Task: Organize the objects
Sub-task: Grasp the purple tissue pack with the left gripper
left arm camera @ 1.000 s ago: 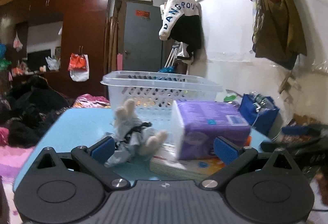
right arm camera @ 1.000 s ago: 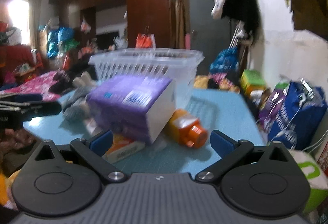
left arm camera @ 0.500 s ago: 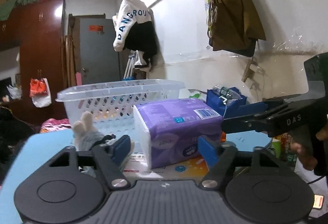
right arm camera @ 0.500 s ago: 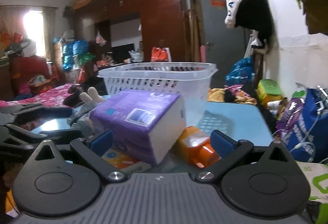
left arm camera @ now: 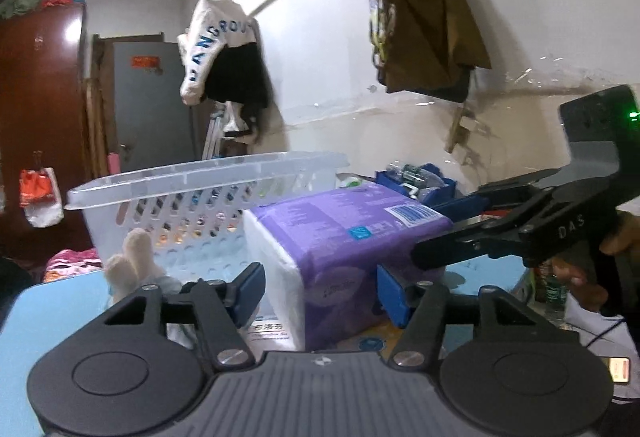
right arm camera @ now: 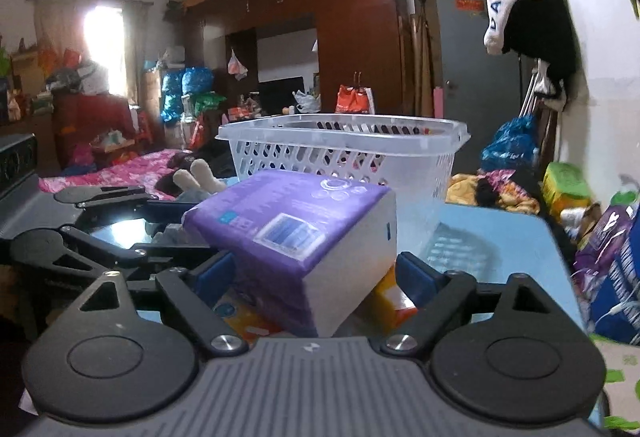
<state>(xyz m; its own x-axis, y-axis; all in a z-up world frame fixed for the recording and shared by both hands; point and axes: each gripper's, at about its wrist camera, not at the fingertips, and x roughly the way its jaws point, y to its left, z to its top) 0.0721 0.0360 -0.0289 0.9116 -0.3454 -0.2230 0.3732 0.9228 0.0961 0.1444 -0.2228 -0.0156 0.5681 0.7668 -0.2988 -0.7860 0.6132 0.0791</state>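
I see the blue table (left arm camera: 52, 313) first; it carries all the things I must organize. On it, at the far side, stands the clear plastic basket (left arm camera: 200, 197) with holes in its walls, upright, and I cannot tell what is inside. Just in front of the basket lies the purple tissue pack (left arm camera: 344, 257), the biggest loose thing. It rests tilted on some flat packets, and its white end faces my left camera.

My left tool (left arm camera: 320, 293) is open at middle width, and the pack sits between its blue pads (left arm camera: 250, 291). I cannot tell if the pads touch the pack. My right tool (right arm camera: 316, 279) is open wider and reaches the same pack from the other side; its blue fingers (right arm camera: 416, 277) stand at both sides of the pack's near corner, seemingly with a small gap. In the left camera I see the right tool also from the side, with its black fingers pointing at the pack's right end.

Under the pack, a flat orange packet (right arm camera: 244, 321) lies on the table. An orange bottle (right arm camera: 394, 301) lies beside the pack on the right, partly hidden by my right finger. At the left of the pack, near the basket, lies a small plush rabbit (left arm camera: 132, 269) with pale ears up.
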